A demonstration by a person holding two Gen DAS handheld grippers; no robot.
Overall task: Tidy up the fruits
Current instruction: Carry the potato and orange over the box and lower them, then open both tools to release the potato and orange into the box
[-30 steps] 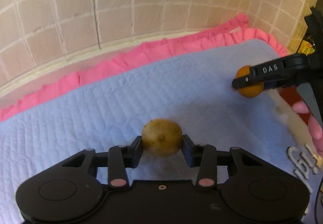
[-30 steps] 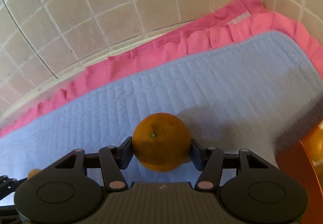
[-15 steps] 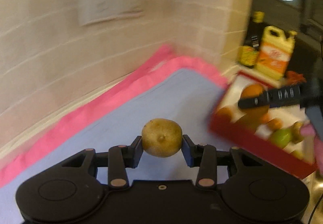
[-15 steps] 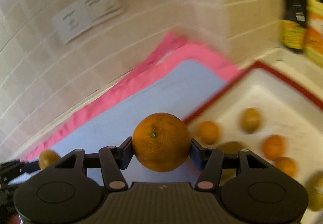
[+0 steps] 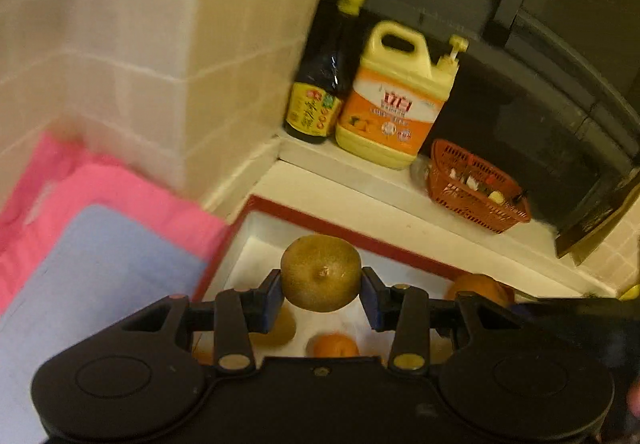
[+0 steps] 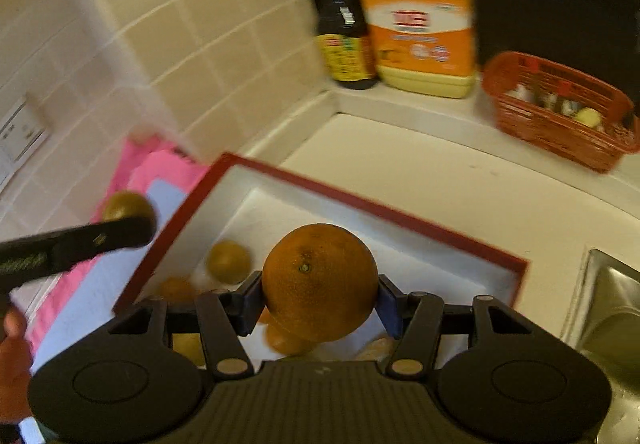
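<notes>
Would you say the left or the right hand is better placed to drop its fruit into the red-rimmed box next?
Probably the right: its orange hangs over the box interior, while the left's kiwi sits nearer the box's rim.

Your left gripper (image 5: 321, 298): fingers closed on a load, held level | your right gripper (image 6: 319, 302): fingers likewise clamped on a load | your left hand (image 6: 12, 360) shows bare at frame edge

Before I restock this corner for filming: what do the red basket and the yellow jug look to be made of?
Red basket: looks like moulded plastic, matte, judging by its slotted lattice walls. Yellow jug: probably plastic, smooth with a slight sheen, handle moulded in one piece, with a printed orange label. Motion blur leaves both uncertain.
</notes>
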